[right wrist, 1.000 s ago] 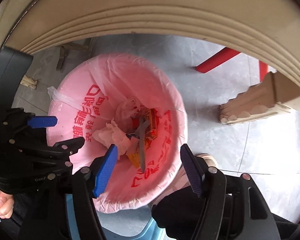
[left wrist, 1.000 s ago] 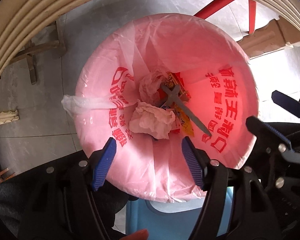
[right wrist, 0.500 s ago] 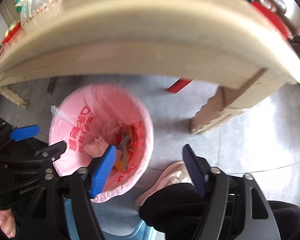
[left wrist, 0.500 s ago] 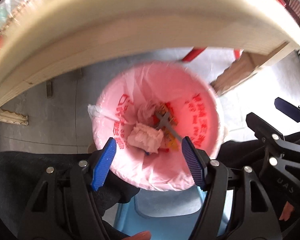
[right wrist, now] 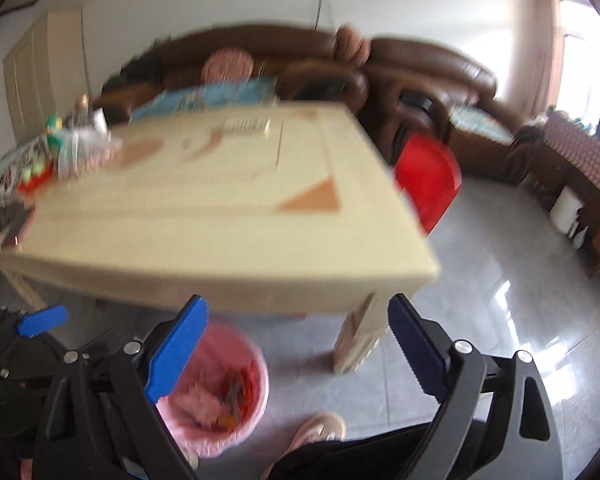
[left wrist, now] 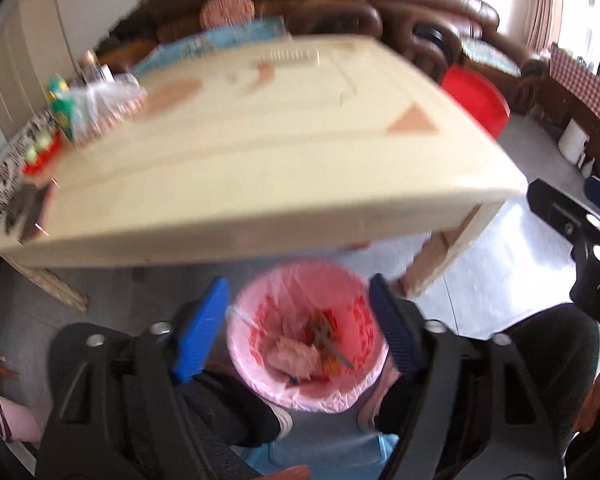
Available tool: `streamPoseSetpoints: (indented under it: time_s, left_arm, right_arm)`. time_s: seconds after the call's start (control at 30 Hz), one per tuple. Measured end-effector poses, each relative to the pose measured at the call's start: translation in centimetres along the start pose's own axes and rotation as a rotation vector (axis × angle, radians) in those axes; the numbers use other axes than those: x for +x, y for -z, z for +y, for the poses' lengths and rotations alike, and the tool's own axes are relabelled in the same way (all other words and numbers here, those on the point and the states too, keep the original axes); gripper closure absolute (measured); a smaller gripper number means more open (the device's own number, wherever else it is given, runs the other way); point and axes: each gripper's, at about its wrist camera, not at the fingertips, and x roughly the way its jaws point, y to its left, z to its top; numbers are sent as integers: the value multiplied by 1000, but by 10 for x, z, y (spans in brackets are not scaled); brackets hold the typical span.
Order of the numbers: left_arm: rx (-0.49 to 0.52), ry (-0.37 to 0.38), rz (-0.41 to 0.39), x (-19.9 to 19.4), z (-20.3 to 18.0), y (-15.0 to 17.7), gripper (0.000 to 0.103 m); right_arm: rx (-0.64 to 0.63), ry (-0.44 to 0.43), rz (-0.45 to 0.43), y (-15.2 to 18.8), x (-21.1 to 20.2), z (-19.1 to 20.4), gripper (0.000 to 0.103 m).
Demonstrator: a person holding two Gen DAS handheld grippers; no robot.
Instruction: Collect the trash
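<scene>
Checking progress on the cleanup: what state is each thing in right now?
Left tongs: open, empty.
Right tongs: open, empty.
Pink-lined trash bin: upright on the floor, holding crumpled tissue and wrappers.
Table: clutter at its far left corner.

Table (left wrist: 260,184) near edge overhangs the far rim of the pink-lined trash bin (left wrist: 256,376) — bin mouth otherwise unobstructed from above. Table leg (right wrist: 360,336) stands just right of the bin; red chair (right wrist: 428,184) beyond the corner. Tabletop centre bare — clutter (right wrist: 72,148) along its left edge. Open floor (right wrist: 500,300) right.
</scene>
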Motion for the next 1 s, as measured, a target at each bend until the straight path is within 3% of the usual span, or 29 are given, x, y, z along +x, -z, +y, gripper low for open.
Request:
streamPoseSetpoints:
  time_s: [0.23,0.47,1.0]
  left_arm:
    - [-32,-52,-185,-79,1,-24,21]
    - [-63,-62,-251,-118,4,-32,20]
    - [-81,-67,-261,-130,4,-32,20]
  right_arm:
    - [34,32,-193,-34,-73,-1,7]
    - [7,59,-318,-52,-129,13,7]
    - [-6,64,-334,-55,-151,22,7]
